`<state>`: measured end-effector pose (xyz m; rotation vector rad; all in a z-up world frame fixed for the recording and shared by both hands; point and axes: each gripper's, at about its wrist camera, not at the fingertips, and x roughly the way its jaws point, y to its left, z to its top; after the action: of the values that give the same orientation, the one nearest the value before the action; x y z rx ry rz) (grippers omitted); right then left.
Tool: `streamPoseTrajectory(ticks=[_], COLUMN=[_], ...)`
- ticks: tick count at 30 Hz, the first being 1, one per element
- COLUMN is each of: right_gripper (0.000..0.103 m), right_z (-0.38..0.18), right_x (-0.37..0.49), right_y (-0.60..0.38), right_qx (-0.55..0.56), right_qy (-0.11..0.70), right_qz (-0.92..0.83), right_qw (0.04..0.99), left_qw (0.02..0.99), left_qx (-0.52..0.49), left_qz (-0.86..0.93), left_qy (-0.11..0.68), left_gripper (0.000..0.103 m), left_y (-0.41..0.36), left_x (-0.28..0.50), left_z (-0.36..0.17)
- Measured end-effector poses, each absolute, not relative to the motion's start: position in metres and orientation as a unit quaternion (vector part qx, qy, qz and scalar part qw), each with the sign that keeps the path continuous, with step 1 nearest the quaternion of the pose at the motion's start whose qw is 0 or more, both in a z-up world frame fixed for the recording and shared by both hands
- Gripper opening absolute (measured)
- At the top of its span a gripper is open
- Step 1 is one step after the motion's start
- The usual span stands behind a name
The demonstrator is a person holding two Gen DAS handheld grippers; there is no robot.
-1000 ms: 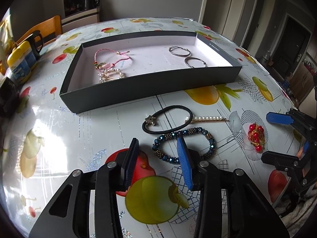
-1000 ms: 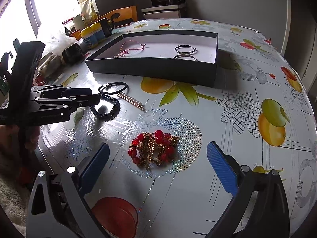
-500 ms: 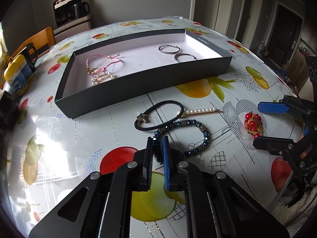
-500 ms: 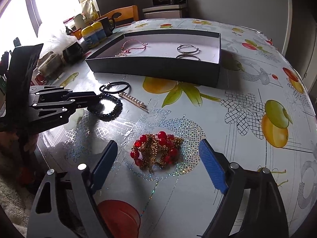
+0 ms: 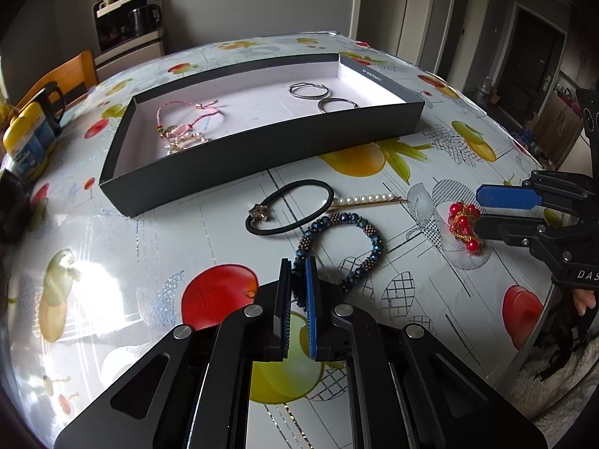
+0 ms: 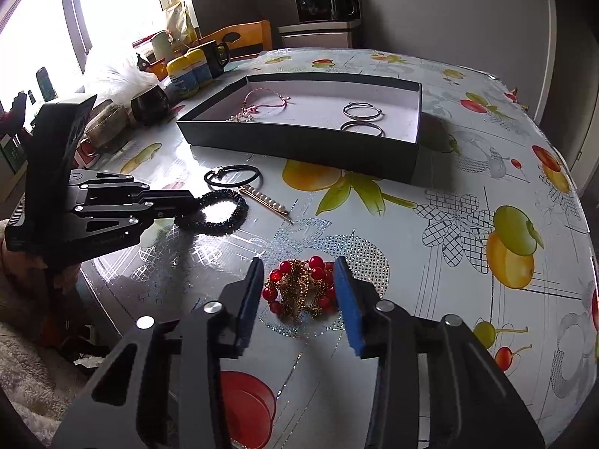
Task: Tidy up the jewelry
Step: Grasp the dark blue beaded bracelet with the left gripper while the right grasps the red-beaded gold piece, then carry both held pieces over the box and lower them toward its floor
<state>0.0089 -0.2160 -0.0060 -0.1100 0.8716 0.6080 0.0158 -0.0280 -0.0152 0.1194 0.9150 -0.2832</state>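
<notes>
My left gripper (image 5: 298, 265) is shut on the near side of a dark blue beaded bracelet (image 5: 370, 235), which lies on the fruit-print tablecloth. My right gripper (image 6: 297, 262) is closing, and a red bead and gold chain piece (image 6: 299, 292) sits between its blue pads; the pads stand close beside it without a clear squeeze. A black hair tie (image 5: 292, 205) and a pearl hair pin (image 5: 367, 199) lie just beyond the bracelet. The black box (image 5: 262, 153) behind them holds a pink cord bracelet (image 5: 187, 116) and two silver hoops (image 5: 309, 89).
Yellow-lidded containers (image 5: 26, 146) and a black mug (image 6: 215, 54) stand at the table's far left by a wooden chair (image 6: 243, 37). Bowls and clutter (image 6: 149, 104) crowd the window side. The table's rounded edge (image 5: 531, 336) runs close on the right.
My left jaws came together on the blue beaded bracelet and stayed shut. My right jaws narrowed from wide open to just beside the red bead piece.
</notes>
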Motion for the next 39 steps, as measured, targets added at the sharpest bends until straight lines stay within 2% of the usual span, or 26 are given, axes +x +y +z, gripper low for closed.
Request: streamPoseTrajectory(ticks=[3,8,10,15,28,39], right_gripper=[0.022,0.021,0.009,0.004,0.001,0.001], right_z=[-0.01,-0.013,-0.015,-0.018,0.013,0.054], right_x=[0.01,0.009,0.009,0.008,0.006,0.026], right_y=[-0.216,-0.214,-0.211,-0.21,-0.214,-0.212], right_qx=[-0.051,-0.062,-0.07,-0.075,-0.077,-0.08], right_qy=[0.428,0.43,0.433,0.433,0.385,0.336], right_qz=[0.288,0.289,0.289,0.291,0.303,0.302], right_qw=[0.855,0.853,0.851,0.85,0.868,0.889], left_qw=[0.886,0.886,0.886,0.887,0.9,0.92], left_qx=[0.058,0.059,0.059,0.06,0.044,0.065], left_qz=[-0.137,-0.136,-0.136,-0.136,-0.138,-0.143], left_qy=[0.44,0.439,0.439,0.438,0.411,0.358], left_gripper=[0.007,0.007,0.007,0.007,0.007,0.007], left_y=[-0.028,-0.028,-0.028,-0.027,-0.019,-0.018], left_x=[0.016,0.016,0.016,0.016,0.01,0.007], left_z=[-0.015,-0.015,-0.015,-0.015,0.005,0.054])
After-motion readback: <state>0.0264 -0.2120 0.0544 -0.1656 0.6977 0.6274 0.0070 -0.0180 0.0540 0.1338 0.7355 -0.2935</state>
